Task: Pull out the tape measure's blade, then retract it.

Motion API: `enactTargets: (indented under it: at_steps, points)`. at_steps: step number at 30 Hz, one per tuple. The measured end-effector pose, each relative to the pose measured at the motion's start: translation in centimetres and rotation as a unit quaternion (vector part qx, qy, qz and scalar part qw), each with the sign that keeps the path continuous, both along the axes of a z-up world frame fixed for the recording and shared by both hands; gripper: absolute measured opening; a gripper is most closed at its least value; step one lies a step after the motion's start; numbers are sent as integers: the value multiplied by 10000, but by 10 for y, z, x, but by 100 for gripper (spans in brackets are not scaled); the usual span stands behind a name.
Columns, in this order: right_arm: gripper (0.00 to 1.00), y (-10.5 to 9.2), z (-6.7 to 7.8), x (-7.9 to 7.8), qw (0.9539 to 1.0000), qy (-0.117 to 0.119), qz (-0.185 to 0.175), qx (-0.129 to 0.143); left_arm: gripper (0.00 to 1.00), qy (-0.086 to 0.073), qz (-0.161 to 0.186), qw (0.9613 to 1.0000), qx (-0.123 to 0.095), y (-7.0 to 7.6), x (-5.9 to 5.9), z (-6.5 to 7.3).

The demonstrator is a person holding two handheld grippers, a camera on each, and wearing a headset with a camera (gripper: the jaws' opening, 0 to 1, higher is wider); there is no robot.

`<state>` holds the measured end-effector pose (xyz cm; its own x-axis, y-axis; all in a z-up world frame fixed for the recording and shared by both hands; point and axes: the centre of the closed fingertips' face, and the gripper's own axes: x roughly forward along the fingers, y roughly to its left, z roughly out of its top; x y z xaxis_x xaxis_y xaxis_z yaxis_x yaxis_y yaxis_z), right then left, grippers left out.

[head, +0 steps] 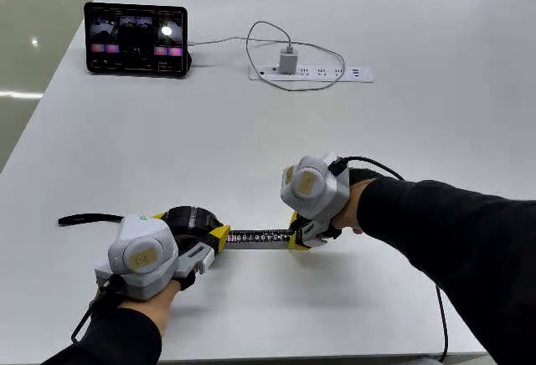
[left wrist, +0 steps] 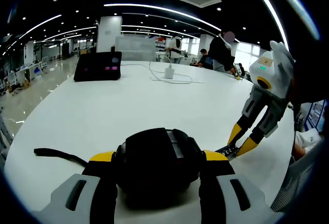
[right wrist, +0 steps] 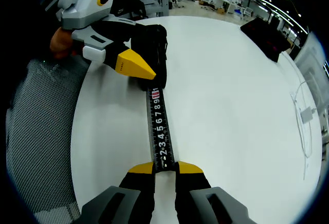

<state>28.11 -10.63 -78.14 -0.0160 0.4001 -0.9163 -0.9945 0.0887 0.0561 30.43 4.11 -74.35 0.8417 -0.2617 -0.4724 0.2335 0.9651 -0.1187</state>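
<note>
A black tape measure case [head: 191,221] lies on the white table [head: 251,147], with its black wrist strap [head: 88,218] trailing left. My left gripper [head: 208,244] is shut on the case [left wrist: 158,163], its yellow-tipped jaws on either side. A short length of numbered blade [head: 258,236] runs right from the case. My right gripper [head: 298,240] is shut on the blade's end [right wrist: 163,160], and the blade [right wrist: 158,124] leads back to the case [right wrist: 154,54]. In the left gripper view the right gripper [left wrist: 241,143] reaches down to the blade tip.
A tablet [head: 136,38] stands at the back left of the table. A white power strip [head: 311,73] with a charger and looped cable [head: 285,55] lies behind the middle. The table's near edge [head: 335,355] runs just below both hands.
</note>
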Motion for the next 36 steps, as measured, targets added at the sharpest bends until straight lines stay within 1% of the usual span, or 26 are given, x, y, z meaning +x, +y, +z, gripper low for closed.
enactTargets:
  at_steps: [17,36]
  points:
    - [11,6,0,-1,10000,33,44,45,60,16,-15,10000,13,0,0,0]
    - [10,14,0,-1,9999,-7,137,25,60,4,-28,10000,2,1,0,0]
